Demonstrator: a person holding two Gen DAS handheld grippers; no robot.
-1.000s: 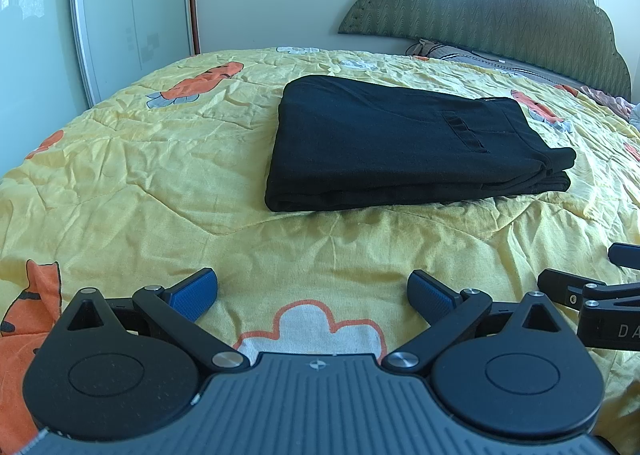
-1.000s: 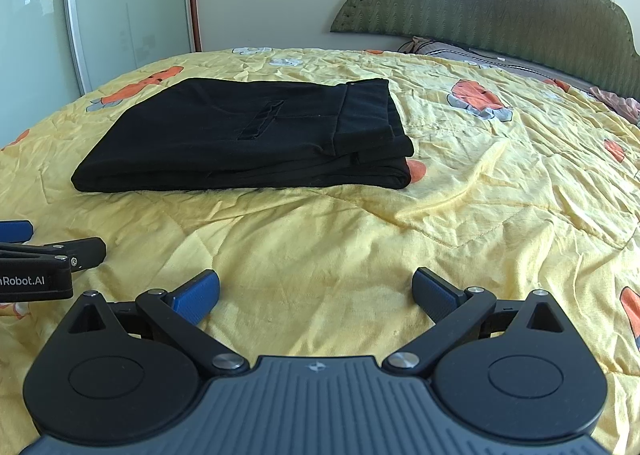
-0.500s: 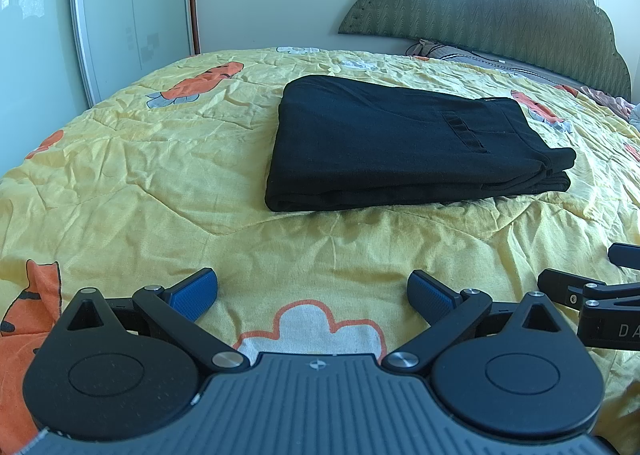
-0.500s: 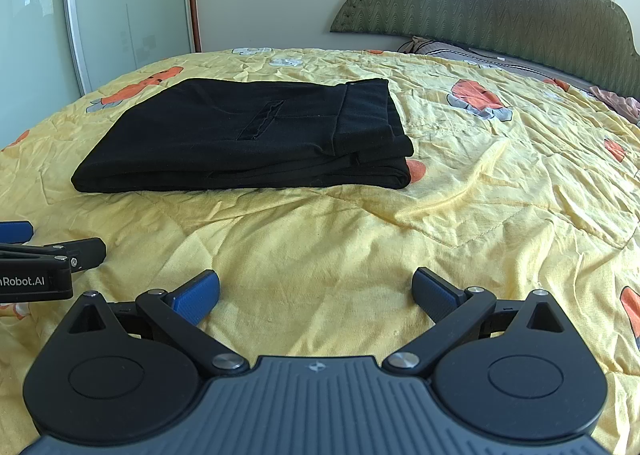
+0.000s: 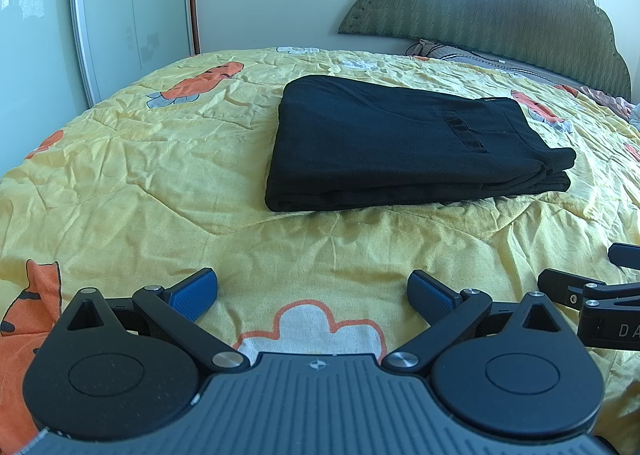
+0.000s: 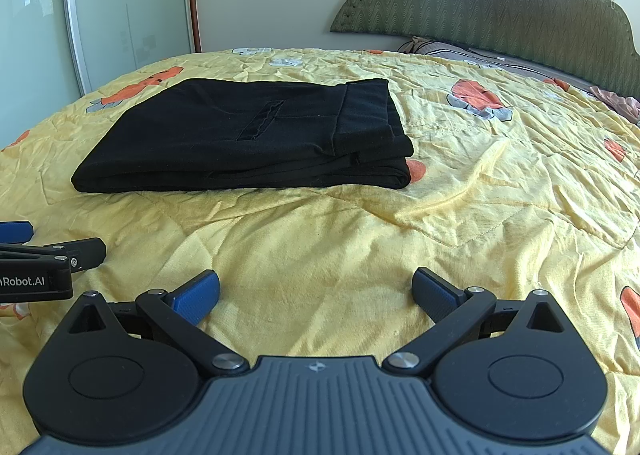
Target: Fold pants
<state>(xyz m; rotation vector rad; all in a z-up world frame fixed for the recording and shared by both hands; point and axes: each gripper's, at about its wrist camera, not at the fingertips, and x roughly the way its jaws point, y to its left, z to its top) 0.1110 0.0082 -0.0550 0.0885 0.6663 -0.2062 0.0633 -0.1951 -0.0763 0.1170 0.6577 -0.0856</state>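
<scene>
The black pants (image 5: 404,143) are lying in a flat, tidy bundle on the yellow quilt (image 5: 140,183), about in the middle of the bed and well apart from both tools. The waistband and a pocket slit are showing on top, and several layers are stacking at the near edge, so I judge the folding is finished. The left gripper (image 5: 312,291) is hovering low over the quilt with its blue pads spread wide and holding nothing. The right gripper (image 6: 316,291) is doing the same just beside it, also spread and empty, probably because nothing more needs pinching now.
</scene>
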